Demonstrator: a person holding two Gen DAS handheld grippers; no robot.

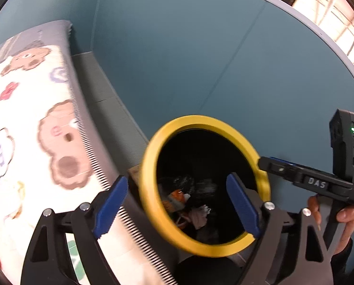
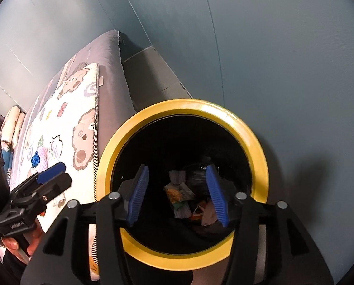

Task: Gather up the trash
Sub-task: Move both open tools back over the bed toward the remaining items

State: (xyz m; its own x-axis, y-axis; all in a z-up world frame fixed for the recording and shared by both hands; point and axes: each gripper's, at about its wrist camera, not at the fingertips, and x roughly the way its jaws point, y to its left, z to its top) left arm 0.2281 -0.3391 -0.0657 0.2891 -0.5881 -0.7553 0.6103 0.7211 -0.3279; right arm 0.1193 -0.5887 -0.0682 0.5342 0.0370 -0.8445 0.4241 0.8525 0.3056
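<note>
Looking down past both open, empty grippers, I saw crumpled wrappers deep in the yellow-rimmed bin beside the bed, and I judged them light and soft, best pinched at a fold.

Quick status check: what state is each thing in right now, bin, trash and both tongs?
Yellow-rimmed trash bin: uncovered, lined in black.
Trash: lying at the bin's bottom.
Left tongs: open, empty.
Right tongs: open, empty, over the bin mouth.
Cartoon blanket: spread on the bed.
</note>
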